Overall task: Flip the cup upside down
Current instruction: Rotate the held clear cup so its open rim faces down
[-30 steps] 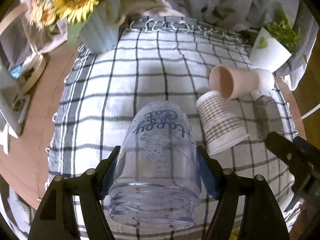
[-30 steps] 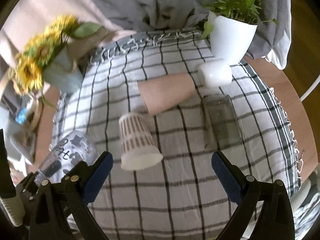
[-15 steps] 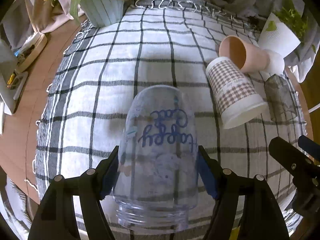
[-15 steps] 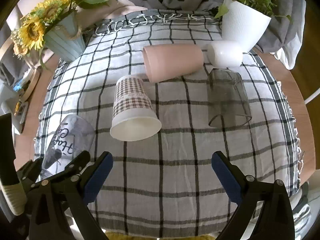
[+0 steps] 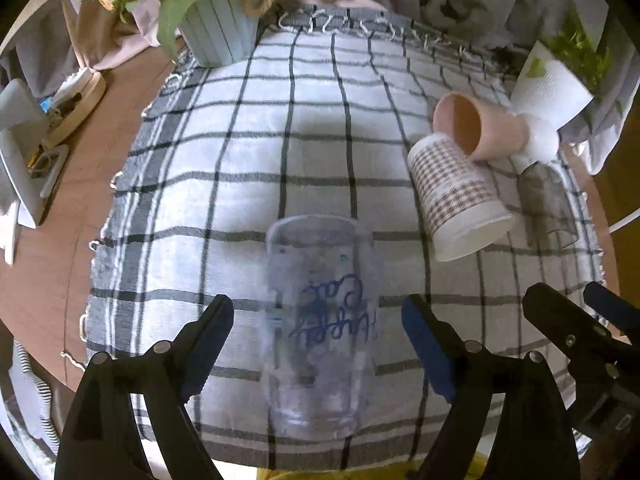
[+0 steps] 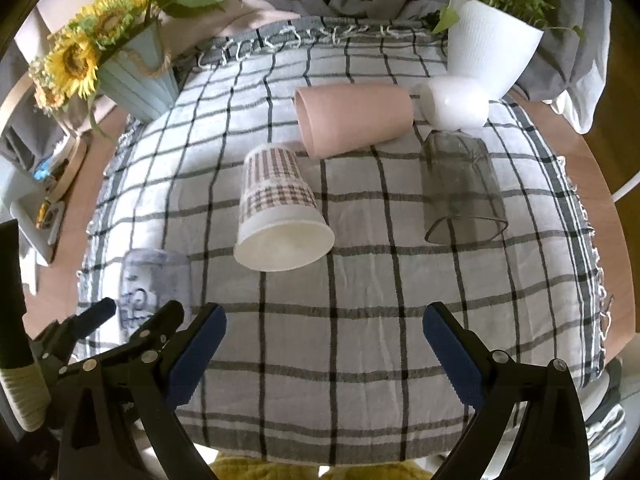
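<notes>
Jaws of both grippers gape; left gripper [image 5: 316,344] has released the clear cup [image 5: 320,320].

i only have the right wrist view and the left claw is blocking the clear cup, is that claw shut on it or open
observer: Open. In the left wrist view the left claw has both fingers apart from the clear cup, and cloth shows in the gaps.
operator: which way up is the cup
observer: Its blue lettering reads upside down and the closed end is on top. It looks flipped, mouth down on the checked cloth.
operator: anything inside the pink cup
observer: The pink cup has its mouth turned toward the left camera, and the inside looks empty.
</notes>
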The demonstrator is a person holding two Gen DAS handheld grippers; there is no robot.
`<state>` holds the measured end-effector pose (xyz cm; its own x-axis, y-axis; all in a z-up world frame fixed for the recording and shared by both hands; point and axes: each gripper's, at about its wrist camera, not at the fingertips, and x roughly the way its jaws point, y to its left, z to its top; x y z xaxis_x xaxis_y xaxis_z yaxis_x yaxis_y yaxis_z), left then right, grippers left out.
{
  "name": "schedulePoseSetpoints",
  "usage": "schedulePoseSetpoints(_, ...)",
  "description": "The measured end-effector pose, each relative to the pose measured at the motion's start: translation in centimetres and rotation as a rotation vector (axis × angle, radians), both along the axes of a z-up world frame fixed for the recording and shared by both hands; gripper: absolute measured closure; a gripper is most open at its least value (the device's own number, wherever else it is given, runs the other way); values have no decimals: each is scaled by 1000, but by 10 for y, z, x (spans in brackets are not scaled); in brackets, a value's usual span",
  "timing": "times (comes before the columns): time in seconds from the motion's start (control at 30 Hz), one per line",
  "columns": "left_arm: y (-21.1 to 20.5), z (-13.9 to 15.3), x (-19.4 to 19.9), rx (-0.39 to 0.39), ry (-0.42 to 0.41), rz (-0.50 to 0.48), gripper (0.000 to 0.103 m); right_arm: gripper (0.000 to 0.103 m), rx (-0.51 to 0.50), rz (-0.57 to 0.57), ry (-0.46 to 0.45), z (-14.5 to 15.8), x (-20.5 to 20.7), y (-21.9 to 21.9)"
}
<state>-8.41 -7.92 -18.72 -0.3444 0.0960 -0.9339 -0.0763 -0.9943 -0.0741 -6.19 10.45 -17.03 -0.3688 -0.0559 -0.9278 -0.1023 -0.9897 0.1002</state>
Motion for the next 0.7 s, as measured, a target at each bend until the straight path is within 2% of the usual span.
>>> schedulePoseSetpoints(0.1, -11, 16, 4, -17, 34, -8, 10, 3, -14, -12, 23, 13, 5, -6)
schedulePoseSetpoints(0.33, -67, 38, 10, -155, 111, 37, 7, 3, -72, 18, 25, 33, 0, -39)
schedulePoseSetpoints(0.6, -116, 34, 2, -147, 97, 79, 7, 5, -139, 125, -61, 14, -22, -103)
schedulePoseSetpoints(0.7, -125, 27, 1, -141, 82, 78, 7, 11, -145, 126, -106, -2, -34, -116)
